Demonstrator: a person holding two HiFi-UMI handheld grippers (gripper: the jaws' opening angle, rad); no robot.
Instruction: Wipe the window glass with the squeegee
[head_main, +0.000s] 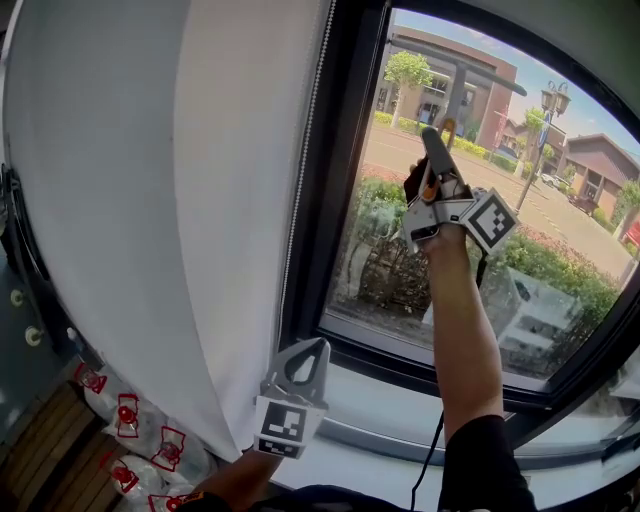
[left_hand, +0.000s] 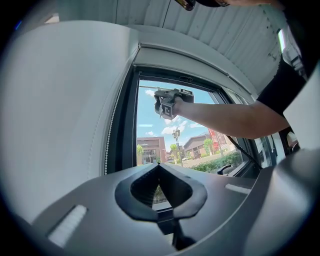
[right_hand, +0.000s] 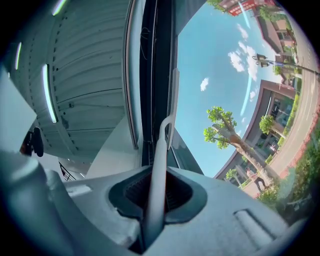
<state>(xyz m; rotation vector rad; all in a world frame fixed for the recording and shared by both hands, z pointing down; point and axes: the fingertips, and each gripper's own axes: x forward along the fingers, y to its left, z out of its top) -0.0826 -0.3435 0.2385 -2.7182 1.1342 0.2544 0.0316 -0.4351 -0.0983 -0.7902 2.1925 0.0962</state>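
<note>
The squeegee (head_main: 457, 75) has a dark blade lying across the upper window glass (head_main: 570, 190), and its handle runs down into my right gripper (head_main: 432, 138). That gripper is raised on an outstretched arm and is shut on the handle. In the right gripper view the pale handle (right_hand: 161, 150) rises between the jaws of the right gripper (right_hand: 159, 172) to the blade (right_hand: 174, 95), which is seen edge-on against the glass. My left gripper (head_main: 318, 346) hangs low by the sill, shut with nothing in it. In the left gripper view its tips (left_hand: 159, 167) meet, and the right gripper (left_hand: 169, 101) shows high at the glass.
A white curtain (head_main: 150, 200) with a bead cord covers the left half. The black window frame (head_main: 335, 190) borders the pane, with a pale sill (head_main: 400, 405) below. Clear bags with red prints (head_main: 130, 420) lie at the lower left. A window handle (left_hand: 226, 169) sticks out at the right.
</note>
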